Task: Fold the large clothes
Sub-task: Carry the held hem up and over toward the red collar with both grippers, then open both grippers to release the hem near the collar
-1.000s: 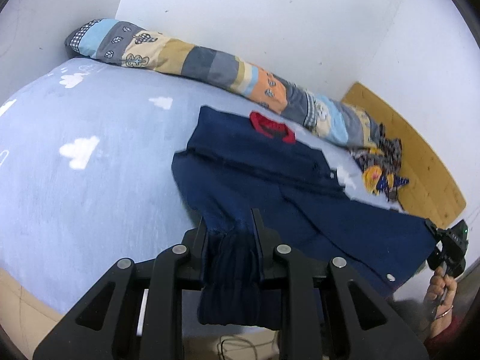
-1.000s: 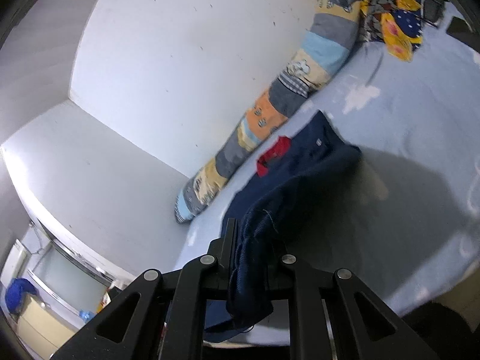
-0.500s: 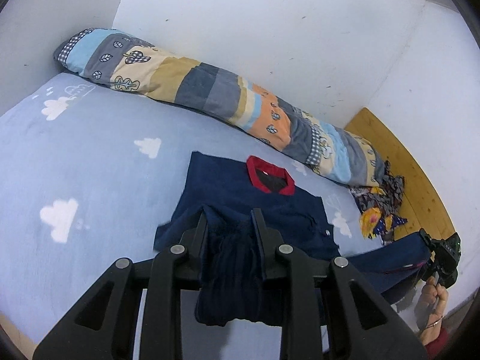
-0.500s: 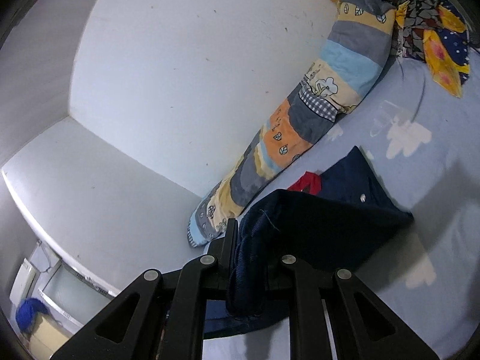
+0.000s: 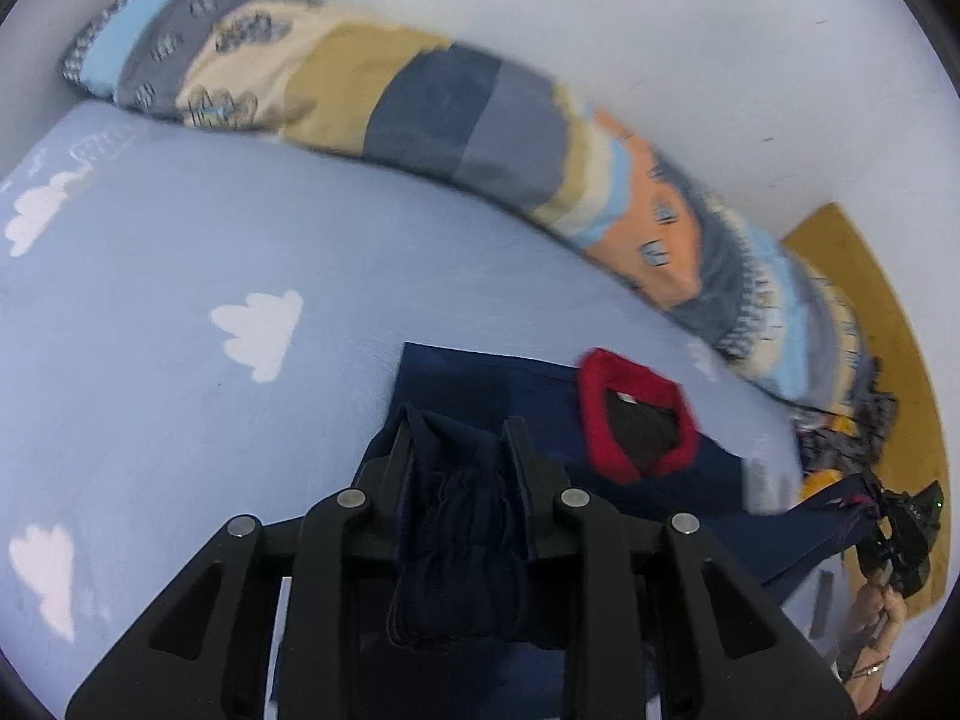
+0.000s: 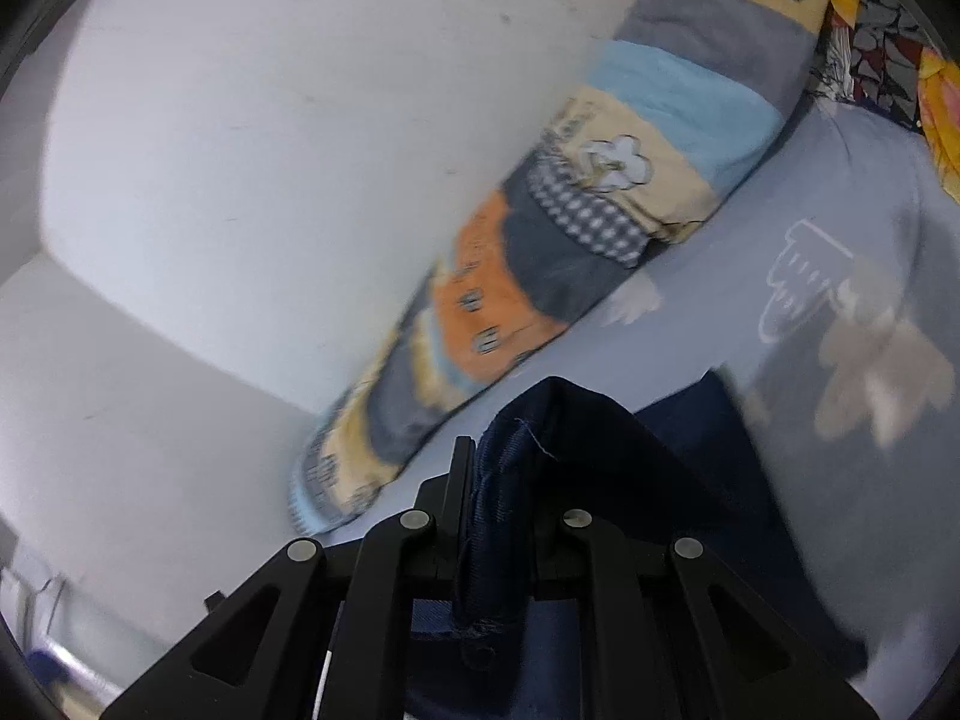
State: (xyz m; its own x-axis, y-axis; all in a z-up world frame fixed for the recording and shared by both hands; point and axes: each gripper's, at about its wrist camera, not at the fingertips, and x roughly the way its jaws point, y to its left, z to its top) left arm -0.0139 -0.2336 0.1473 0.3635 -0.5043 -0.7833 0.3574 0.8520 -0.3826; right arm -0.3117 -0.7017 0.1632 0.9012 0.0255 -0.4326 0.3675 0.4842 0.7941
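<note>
A navy garment (image 5: 480,384) with a red collar (image 5: 636,378) lies on the light blue bed. My left gripper (image 5: 459,438) is shut on a bunched navy cuff and holds it just above the garment's upper part, left of the collar. My right gripper (image 6: 498,456) is shut on another navy fold (image 6: 600,456) of the same garment, which hangs from it over the bed. In the left wrist view the right gripper (image 5: 882,516) shows at the far right with navy cloth stretched from it.
The light blue sheet (image 5: 180,276) with white clouds covers the bed. A long patchwork bolster (image 5: 456,114) lies along the white wall. A pile of patterned cloth (image 5: 852,426) sits by the wooden headboard (image 5: 888,312). The bolster also shows in the right wrist view (image 6: 600,204).
Both grippers have carried their held navy cloth forward toward the collar and the bolster. The garment's lower part now lies doubled over its upper part.
</note>
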